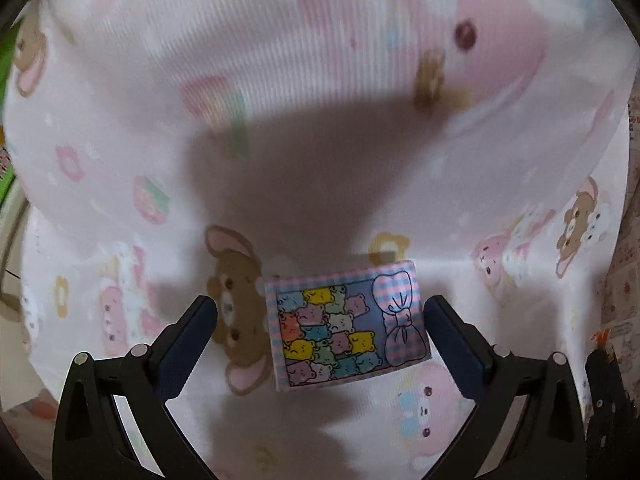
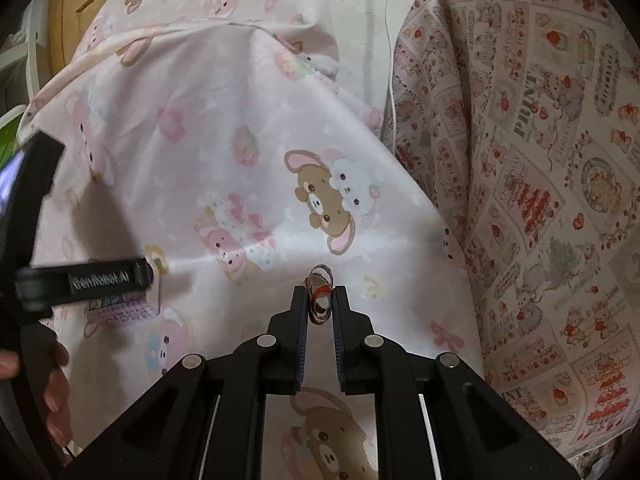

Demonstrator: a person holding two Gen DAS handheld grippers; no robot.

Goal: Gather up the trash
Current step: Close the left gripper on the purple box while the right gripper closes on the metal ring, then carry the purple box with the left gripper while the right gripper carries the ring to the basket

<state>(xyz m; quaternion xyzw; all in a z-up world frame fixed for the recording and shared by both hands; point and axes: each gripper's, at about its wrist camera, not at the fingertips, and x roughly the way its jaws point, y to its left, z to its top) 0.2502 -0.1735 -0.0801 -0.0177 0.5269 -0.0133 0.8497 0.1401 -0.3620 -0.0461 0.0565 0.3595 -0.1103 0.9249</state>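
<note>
Left wrist view: the left claw [image 1: 320, 320] stands spread over a small gummy-bear packet [image 1: 348, 326] lying flat on the pink cartoon bedsheet [image 1: 280, 80]. The packet looks light, thin and slick; an edge pinch seems best.

Right wrist view: the right claw [image 2: 320, 300] is pinching a crumpled shiny wrapper [image 2: 320, 292], flimsy and easily crushed. No trash container shows in either view.

Under me: pale pink bedsheet printed with cartoon bears and bunnies [image 2: 224, 140], creased, shadowed in the middle. Beside it, cream quilt with red strawberry print [image 2: 540, 160]. White cable [image 2: 390, 80] runs between them. Wooden furniture edge [image 2: 64, 12] far left.
</note>
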